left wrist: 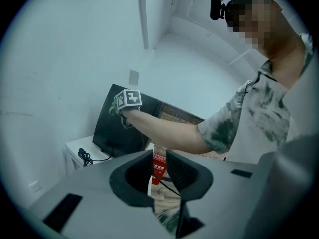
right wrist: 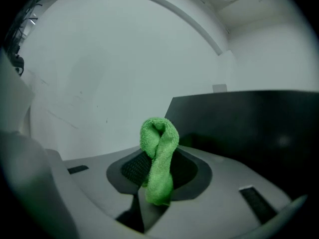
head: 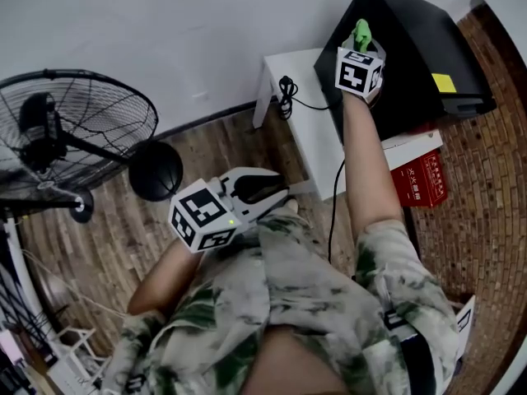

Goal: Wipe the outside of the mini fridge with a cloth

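Wooden floor (head: pixel 115 220) under white wall (head: pixel 165 31). Saw white bench (head: pixel 305 130) against wall, with black fridge (head: pixel 412 56) on top and cable (head: pixel 286 95) coiled on bench just beside fridge. Noted red box (head: pixel 422 179) low beside bench, and fan (head: pixel 66 130) well apart on floor. Held right tool (right wrist: pixel 158 171) out at fridge's top corner, jaws pinched on green cloth (right wrist: pixel 159 158), with cloth folded into a loop above jaws. Could not tell whether cloth touched fridge. Held left tool (left wrist: pixel 159 171) low near chest, jaws slightly spread with nothing between them, pointed toward bench.
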A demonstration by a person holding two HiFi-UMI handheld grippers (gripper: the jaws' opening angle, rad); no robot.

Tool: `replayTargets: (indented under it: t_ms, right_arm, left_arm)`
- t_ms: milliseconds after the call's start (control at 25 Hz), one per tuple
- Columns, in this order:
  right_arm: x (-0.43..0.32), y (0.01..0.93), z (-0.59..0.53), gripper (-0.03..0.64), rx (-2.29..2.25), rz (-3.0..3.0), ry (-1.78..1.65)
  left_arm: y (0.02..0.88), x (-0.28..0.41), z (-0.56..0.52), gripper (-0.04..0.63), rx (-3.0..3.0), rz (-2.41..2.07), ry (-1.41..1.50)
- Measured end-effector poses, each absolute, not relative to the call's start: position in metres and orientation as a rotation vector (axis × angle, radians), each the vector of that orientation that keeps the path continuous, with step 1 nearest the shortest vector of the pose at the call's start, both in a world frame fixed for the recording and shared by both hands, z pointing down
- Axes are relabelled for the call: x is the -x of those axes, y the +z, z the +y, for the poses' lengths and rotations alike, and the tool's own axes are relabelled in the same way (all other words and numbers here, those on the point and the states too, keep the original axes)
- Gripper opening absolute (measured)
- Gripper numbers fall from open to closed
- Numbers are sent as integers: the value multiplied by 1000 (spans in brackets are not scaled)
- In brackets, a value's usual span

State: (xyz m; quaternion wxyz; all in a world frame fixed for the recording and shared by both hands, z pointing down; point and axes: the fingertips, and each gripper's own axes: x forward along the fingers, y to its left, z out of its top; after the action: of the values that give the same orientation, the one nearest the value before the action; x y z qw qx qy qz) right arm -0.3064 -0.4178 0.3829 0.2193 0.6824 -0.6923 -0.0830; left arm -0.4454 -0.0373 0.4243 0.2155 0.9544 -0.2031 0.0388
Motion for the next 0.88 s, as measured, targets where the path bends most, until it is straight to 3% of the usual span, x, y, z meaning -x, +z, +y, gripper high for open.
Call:
replayTargets:
  t_ms: [880]
  right_arm:
    - [306,601,-432,118,-1619,-1827,106]
  left_arm:
    - [461,451,-46,91,-2507,-687,168]
